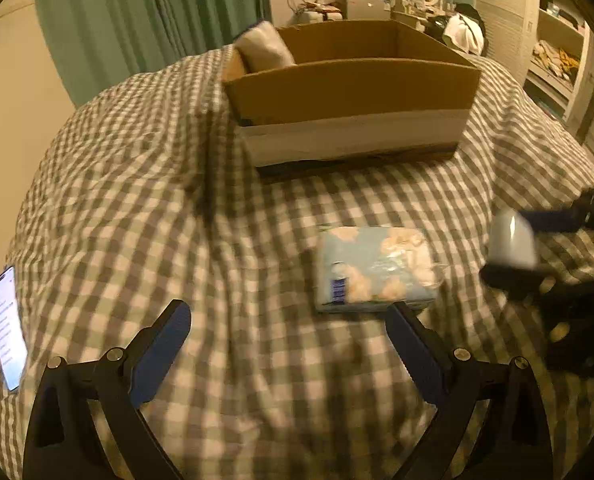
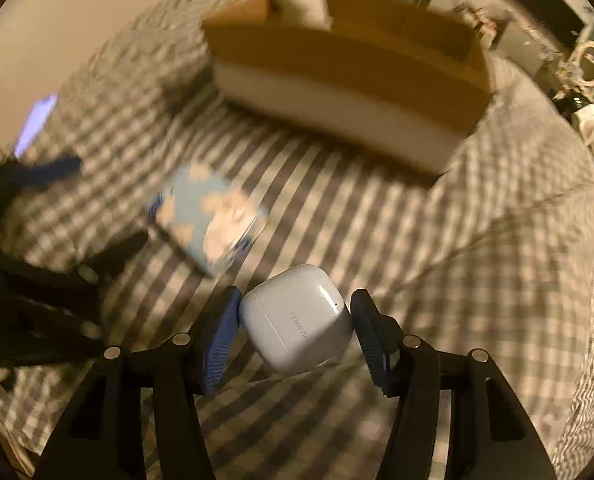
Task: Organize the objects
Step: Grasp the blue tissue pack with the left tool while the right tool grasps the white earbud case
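My right gripper (image 2: pixel 295 316) is shut on a white earbuds case (image 2: pixel 297 320) and holds it above the checked bedspread; the case also shows in the left wrist view (image 1: pixel 512 238). My left gripper (image 1: pixel 287 314) is open and empty, just short of a blue floral tissue pack (image 1: pixel 375 268) lying on the bed; the pack also shows in the right wrist view (image 2: pixel 209 216). An open cardboard box (image 1: pixel 353 92) stands behind it on the bed, with a grey pouch (image 1: pixel 263 46) leaning in its left corner. The box also shows in the right wrist view (image 2: pixel 345 76).
A lit phone (image 1: pixel 7 326) lies on the bed at the far left. Green curtains (image 1: pixel 149 12) hang behind the bed. A cluttered desk (image 1: pixel 377 0) and shelves (image 1: pixel 557 56) stand at the back right.
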Motion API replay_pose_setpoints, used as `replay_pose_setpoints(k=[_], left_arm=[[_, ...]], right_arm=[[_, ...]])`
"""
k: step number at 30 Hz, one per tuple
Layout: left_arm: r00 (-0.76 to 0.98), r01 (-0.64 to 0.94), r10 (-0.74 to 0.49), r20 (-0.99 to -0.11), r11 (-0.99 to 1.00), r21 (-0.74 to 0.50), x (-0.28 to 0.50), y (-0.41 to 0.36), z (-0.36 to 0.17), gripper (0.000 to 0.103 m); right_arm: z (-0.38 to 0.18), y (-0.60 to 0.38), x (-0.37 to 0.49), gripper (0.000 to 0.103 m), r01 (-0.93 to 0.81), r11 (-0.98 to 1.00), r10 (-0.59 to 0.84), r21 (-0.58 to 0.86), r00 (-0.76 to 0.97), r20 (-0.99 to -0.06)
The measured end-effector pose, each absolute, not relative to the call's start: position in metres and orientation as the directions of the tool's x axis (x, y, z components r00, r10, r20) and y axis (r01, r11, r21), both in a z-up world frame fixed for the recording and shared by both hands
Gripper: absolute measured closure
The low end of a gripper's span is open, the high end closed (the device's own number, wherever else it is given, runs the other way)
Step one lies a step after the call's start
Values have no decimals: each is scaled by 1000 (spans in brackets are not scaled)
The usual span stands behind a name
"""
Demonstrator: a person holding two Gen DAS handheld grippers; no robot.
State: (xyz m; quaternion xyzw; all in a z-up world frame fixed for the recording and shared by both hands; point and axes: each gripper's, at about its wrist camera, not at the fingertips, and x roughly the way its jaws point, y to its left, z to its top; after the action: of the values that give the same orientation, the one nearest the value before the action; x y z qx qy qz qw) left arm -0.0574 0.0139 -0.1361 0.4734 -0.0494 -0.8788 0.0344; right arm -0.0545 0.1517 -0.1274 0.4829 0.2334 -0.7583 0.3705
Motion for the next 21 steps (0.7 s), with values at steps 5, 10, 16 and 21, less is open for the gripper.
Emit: replay_pose_setpoints(k=[5,10,16,21], left_arm=[[-534,-40,-34,-845,-997,65,-74,37,-147,3],[-495,-58,-9,-869,-997,44,-96,47,-166,3],[-483,13,32,-875,-999,-44,-101,31,-173,17],[-487,3,39,-873,-999,-46,-91,29,-162,28]], right_arm=[[-109,171,-66,47,754,-656,-339,-46,-348,-874],[-112,165,-83,47,751,-660,-382,30,-301,-874],[-118,158,-81,47,753,-657,-393,43,-292,-872],[-117,155,-76,47,749,-663,-371,5,-323,-871]])
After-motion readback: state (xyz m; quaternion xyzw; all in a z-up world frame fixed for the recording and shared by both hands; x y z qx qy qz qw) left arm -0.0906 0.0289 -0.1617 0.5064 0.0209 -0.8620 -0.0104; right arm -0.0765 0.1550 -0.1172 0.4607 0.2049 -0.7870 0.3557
